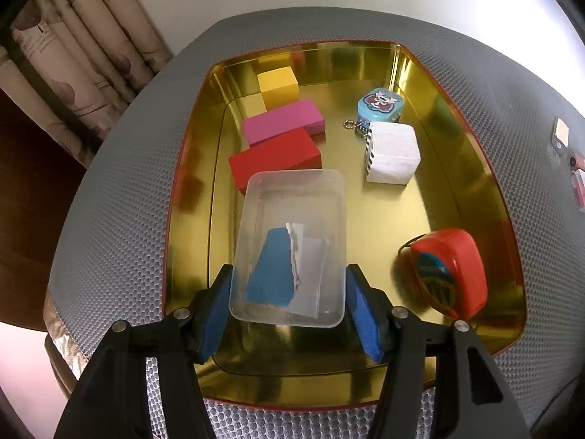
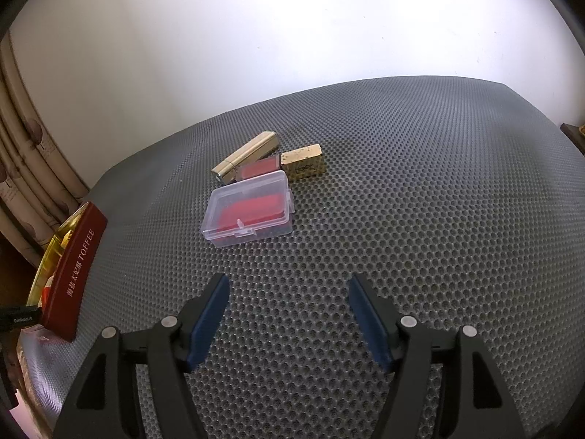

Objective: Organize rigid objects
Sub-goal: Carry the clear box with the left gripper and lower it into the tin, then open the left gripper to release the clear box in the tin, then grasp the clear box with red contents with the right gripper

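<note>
My left gripper [image 1: 289,274] is shut on a clear plastic box [image 1: 292,216] with a blue and white piece inside, its blue pads pressing on both long sides. The box is held over the near part of a gold tin tray [image 1: 398,219]. In the tray lie a yellow block [image 1: 278,82], a pink block [image 1: 283,120], a red block [image 1: 276,157], a small blue tin on a chain [image 1: 380,106], a white box [image 1: 393,153] and a red tape measure [image 1: 451,270]. My right gripper [image 2: 289,285] stands open over the grey mat, nothing between its fingers. Ahead of it lies a clear lidded box with red contents [image 2: 250,208].
Behind the lidded box lie a gold tube [image 2: 248,155] and a gold-capped red cosmetic [image 2: 303,162]. The tin's red outer wall [image 2: 76,267], marked TOFFEE, is at the left edge of the right wrist view. Curtains hang at the left; a white wall is behind the table.
</note>
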Demonstrator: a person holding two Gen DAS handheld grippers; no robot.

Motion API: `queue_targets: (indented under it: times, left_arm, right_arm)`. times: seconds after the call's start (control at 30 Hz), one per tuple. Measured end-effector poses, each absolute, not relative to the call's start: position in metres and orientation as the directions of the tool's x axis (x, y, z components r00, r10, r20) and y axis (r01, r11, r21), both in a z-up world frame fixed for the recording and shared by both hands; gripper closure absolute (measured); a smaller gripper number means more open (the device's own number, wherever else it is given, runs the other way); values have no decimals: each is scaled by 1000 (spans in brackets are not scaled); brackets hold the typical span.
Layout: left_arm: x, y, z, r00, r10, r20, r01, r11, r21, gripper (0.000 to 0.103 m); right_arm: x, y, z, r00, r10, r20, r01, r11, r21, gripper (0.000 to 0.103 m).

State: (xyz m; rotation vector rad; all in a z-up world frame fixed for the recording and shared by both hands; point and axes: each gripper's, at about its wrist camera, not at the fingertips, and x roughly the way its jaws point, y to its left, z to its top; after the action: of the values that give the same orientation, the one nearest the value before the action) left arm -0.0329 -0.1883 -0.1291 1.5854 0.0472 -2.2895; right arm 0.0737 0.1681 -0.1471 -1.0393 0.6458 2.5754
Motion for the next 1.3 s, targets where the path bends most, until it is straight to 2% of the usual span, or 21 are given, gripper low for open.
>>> queue_targets:
  times: [0.2, 0.23, 0.27, 0.3, 0.33, 0.37, 0.53, 0.83, 1.0, 1.3]
  left_arm:
    - [-33, -194, -130, -310, -257, -915, 309, -938, 159, 46]
    - [-31, -197, -130, -309, -261, -915, 313, -936, 161, 43]
    - [-31, -199, -130, -311, -261, -914, 317, -935, 159, 29]
    - [-29, -199, -127, -332, -241, -912, 312, -940, 135, 22]
    - [-27, -196, -125, -348, -218, -912, 296, -948, 113, 6]
    - [-23, -192, -122, -364, -220, -905, 281, -952, 119, 0]
    - [-8, -174, -99, -483, -276, -831, 233, -955, 182, 0]
    - [31, -158, -73, -635, -324, -702, 312, -938, 150, 0]
    - [51, -169, -66, -673, -314, -670, 341, -935, 96, 0]
    - [59, -180, -69, -683, -250, -686, 336, -942, 10, 0]
  right_arm:
    - [73, 167, -147, -697, 98, -711, -421, -858, 294, 32]
    - [72, 167, -148, -697, 97, -711, -420, -858, 294, 31]
    - [72, 167, -148, -697, 97, -710, -420, -858, 295, 31]
    - [73, 167, -148, -698, 97, -710, -420, -858, 295, 31]
    - [72, 167, -148, -697, 98, -710, -420, -858, 294, 31]
    - [72, 167, -148, -695, 99, -713, -422, -859, 291, 31]
    - [67, 162, -147, -670, 105, -735, -404, -882, 243, 31]
    - [13, 152, -138, -634, 127, -763, -361, -921, 147, 31]
    - [-20, 152, -140, -613, 154, -775, -357, -929, 97, 31]
    - [-48, 155, -149, -572, 189, -798, -395, -917, 66, 28]
